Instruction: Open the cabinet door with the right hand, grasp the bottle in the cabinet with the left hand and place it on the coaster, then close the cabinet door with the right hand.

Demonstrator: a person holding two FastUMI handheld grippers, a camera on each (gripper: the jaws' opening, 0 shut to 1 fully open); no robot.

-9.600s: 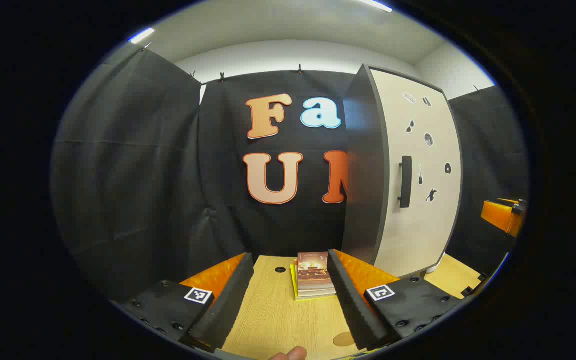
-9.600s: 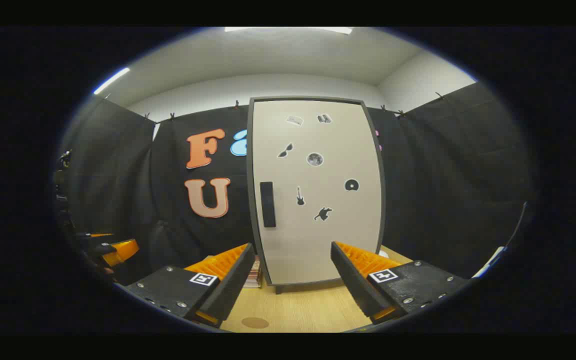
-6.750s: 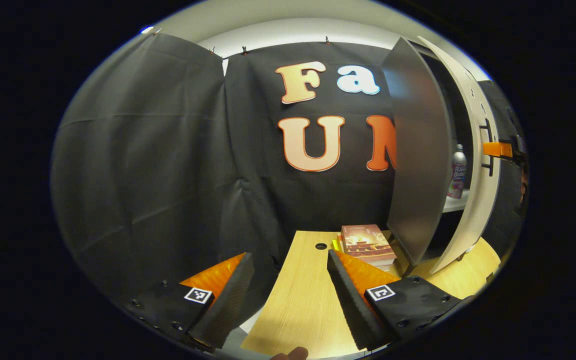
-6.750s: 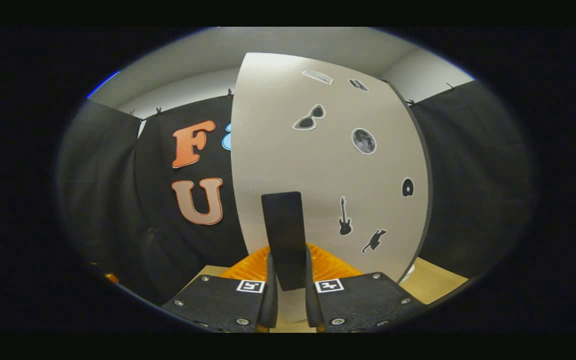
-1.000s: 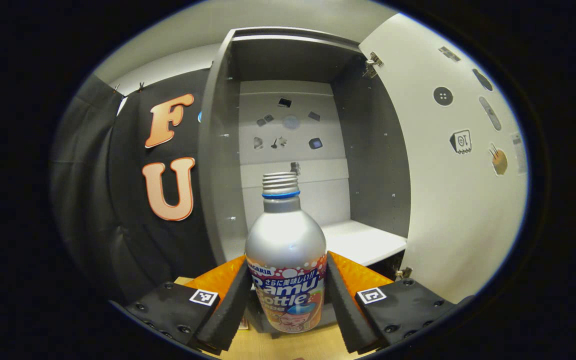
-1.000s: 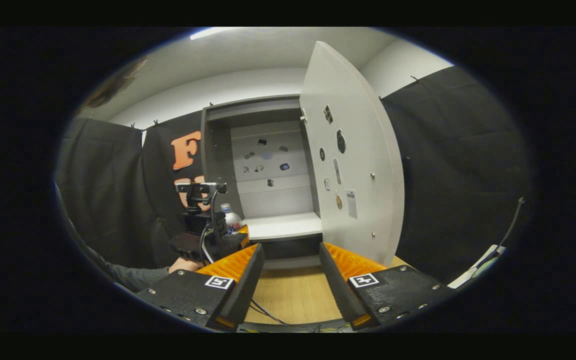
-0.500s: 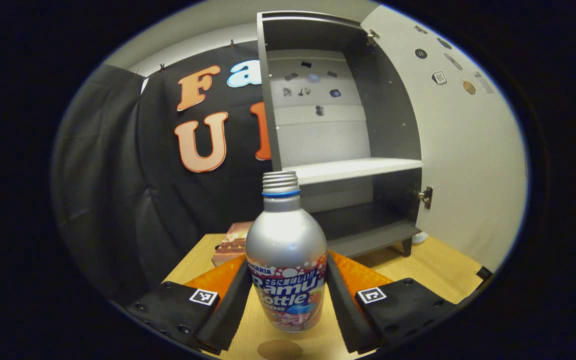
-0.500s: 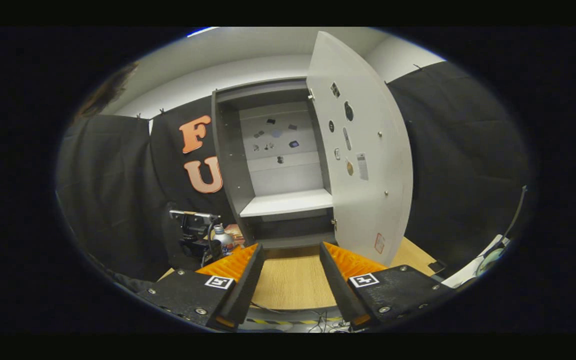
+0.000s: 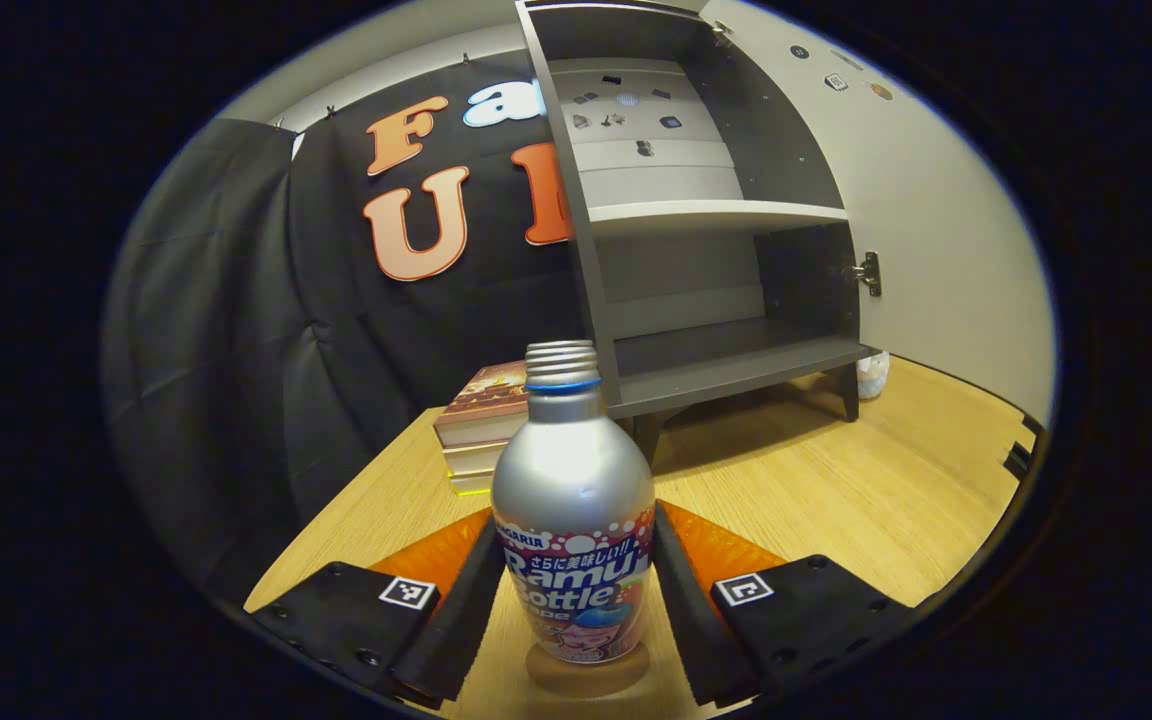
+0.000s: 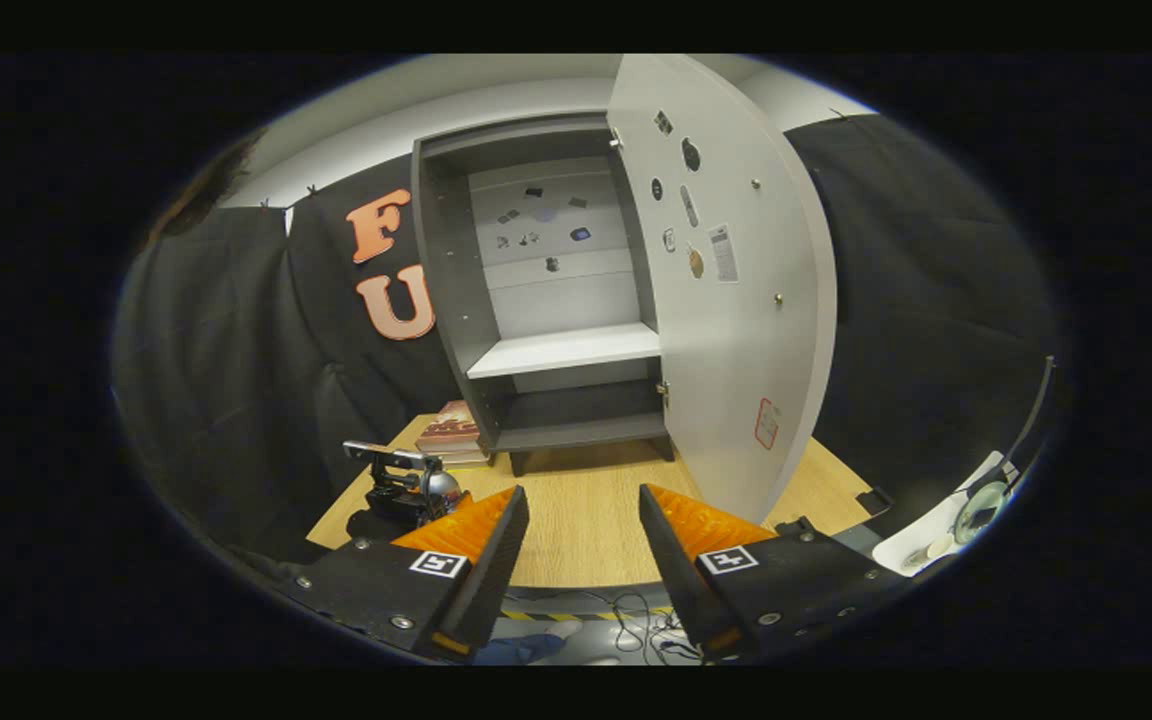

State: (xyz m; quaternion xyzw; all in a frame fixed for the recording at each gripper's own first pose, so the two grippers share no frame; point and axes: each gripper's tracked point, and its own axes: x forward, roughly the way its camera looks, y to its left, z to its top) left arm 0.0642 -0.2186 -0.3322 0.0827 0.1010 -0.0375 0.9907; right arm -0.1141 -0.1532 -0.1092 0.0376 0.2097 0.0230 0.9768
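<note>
My left gripper (image 9: 574, 590) is shut on the silver bottle (image 9: 572, 500), which stands upright with its base on or just above the round brown coaster (image 9: 588, 675) on the wooden table (image 9: 836, 490). The grey cabinet (image 9: 726, 350) stands behind with its door (image 9: 946, 230) swung wide open to the right. In the right gripper view my right gripper (image 10: 576, 540) is open and holds nothing, back from the table's near edge. It faces the open cabinet (image 10: 566, 350) and its door (image 10: 736, 300). The left gripper (image 10: 406, 490) with the bottle's top (image 10: 436, 487) shows at lower left.
A stack of books (image 9: 481, 425) lies on the table left of the cabinet, also seen as books (image 10: 451, 430) in the right gripper view. Cables (image 10: 636, 635) hang below the table's near edge. A white object (image 10: 946, 535) sits at far right.
The left gripper has carried the bottle out of the cabinet and lowered it to the coaster. The right gripper has drawn back and tilted down, staying open.
</note>
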